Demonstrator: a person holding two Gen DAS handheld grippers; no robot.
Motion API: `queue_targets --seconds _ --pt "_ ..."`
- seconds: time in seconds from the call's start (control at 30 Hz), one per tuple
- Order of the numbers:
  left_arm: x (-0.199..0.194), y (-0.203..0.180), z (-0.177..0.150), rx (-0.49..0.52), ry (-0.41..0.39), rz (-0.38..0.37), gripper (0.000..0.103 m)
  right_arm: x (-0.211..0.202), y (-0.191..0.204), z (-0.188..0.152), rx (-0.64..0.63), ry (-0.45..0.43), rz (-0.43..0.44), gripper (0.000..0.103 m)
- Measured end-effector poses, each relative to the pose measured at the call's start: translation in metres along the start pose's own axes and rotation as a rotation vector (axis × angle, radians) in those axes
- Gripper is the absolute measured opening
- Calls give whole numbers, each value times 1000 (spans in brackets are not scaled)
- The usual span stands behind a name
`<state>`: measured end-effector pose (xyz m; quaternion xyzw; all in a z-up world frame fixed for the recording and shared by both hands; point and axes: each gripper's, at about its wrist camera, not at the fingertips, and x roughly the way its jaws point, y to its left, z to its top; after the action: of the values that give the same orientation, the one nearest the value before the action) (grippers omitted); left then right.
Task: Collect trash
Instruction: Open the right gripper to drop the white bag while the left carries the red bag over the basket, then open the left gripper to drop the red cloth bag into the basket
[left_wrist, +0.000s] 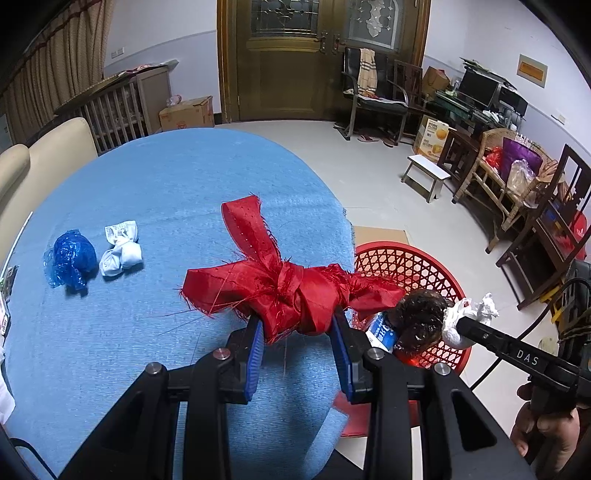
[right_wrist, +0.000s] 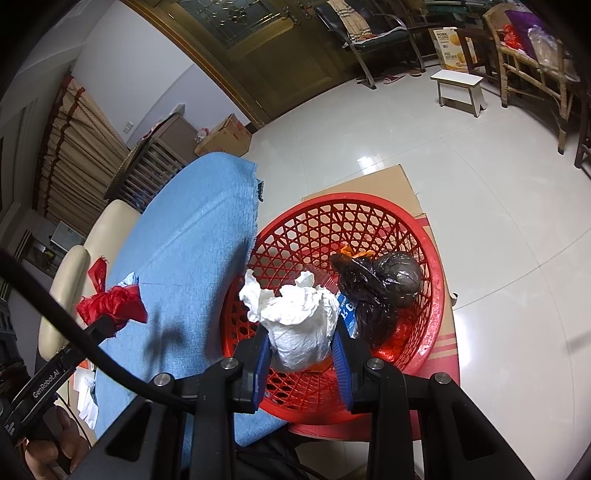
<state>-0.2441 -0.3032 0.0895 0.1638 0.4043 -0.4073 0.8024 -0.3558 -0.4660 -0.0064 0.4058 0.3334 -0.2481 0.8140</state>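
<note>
My left gripper (left_wrist: 298, 329) is shut on a knotted red ribbon (left_wrist: 280, 280), held above the blue tablecloth (left_wrist: 147, 192) near its right edge. A crumpled blue plastic bag (left_wrist: 70, 262) and a white wad (left_wrist: 122, 251) lie on the cloth at the left. My right gripper (right_wrist: 301, 343) is shut on a crumpled white paper wad (right_wrist: 295, 317) over the red mesh basket (right_wrist: 432, 280). Inside the basket sits a knotted black bag (right_wrist: 380, 288) with a blue wrapper (right_wrist: 347, 310) beside it. The left gripper with the red ribbon (right_wrist: 110, 302) shows at the left of the right wrist view.
The basket stands on flat cardboard (right_wrist: 388, 184) on the tiled floor beside the table. A small white stool (left_wrist: 424, 173), wooden chairs (left_wrist: 535, 229) and a wicker seat (left_wrist: 506, 170) line the right side. A beige sofa (left_wrist: 44, 155) borders the table's far left.
</note>
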Motion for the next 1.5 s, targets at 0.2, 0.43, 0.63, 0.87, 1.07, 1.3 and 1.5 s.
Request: queue_targets --seconds 0.2,0.43,0.63,0.87,1.07,1.3,1.5 --pt "-1 -1 -1 1 -1 -7 36 2 0 0 1 3 -3 33" --pt "0 -8 1 20 -3 -25 36 4 -3 0 10 7 -4 33" --pt "3 -18 6 43 0 -38 36 14 -11 1 54 56 3 85" --pt "14 -42 10 94 21 -66 36 -2 -18 8 57 -18 -2 87" --pt "29 -72 15 158 53 -97 36 -8 -37 13 100 -37 -23 87" --pt "47 -98 17 216 100 -124 36 -23 -57 18 134 -87 -46 87" --pt "57 -114 14 265 138 -129 40 -36 -68 23 150 -121 -56 87"
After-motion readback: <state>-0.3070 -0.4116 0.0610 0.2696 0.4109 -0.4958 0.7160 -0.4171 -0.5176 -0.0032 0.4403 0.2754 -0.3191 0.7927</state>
